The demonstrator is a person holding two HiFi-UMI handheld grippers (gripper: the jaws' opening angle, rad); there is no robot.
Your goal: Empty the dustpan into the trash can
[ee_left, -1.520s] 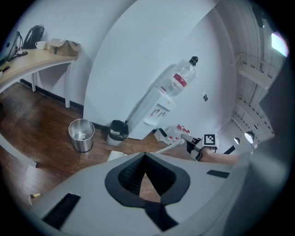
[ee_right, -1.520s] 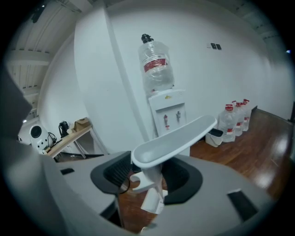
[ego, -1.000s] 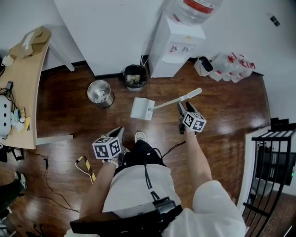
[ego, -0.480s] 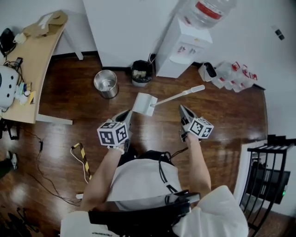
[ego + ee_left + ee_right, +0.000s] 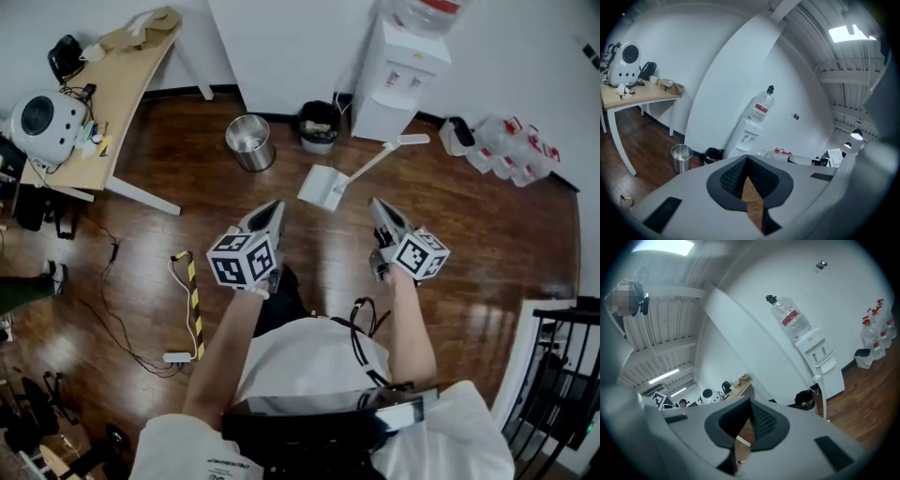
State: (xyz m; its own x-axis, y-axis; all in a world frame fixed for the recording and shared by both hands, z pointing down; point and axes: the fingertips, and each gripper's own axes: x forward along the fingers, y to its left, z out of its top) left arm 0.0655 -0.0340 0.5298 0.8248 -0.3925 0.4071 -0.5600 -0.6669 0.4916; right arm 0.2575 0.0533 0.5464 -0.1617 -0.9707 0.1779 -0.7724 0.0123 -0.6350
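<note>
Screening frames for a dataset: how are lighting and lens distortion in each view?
Head view: sharp, evenly lit, fisheye-bent, with soft glare on the wooden floor. Left gripper view: dark round vignette, ceiling light blown out. Right gripper view: same vignette, strong bowing, overexposed ceiling panel.

Dustpan [image 5: 323, 187]: white throughout. Trash can [image 5: 249, 142]: bare silver metal. Second bin [image 5: 320, 126]: black. Floor [image 5: 487, 225]: dark brown wood grain. Strip [image 5: 194, 300] on floor: yellow and black stripes. Table [image 5: 131, 75]: pale wood.

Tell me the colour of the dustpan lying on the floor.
The dustpan is white, handle included; the head view shows it best.
</note>
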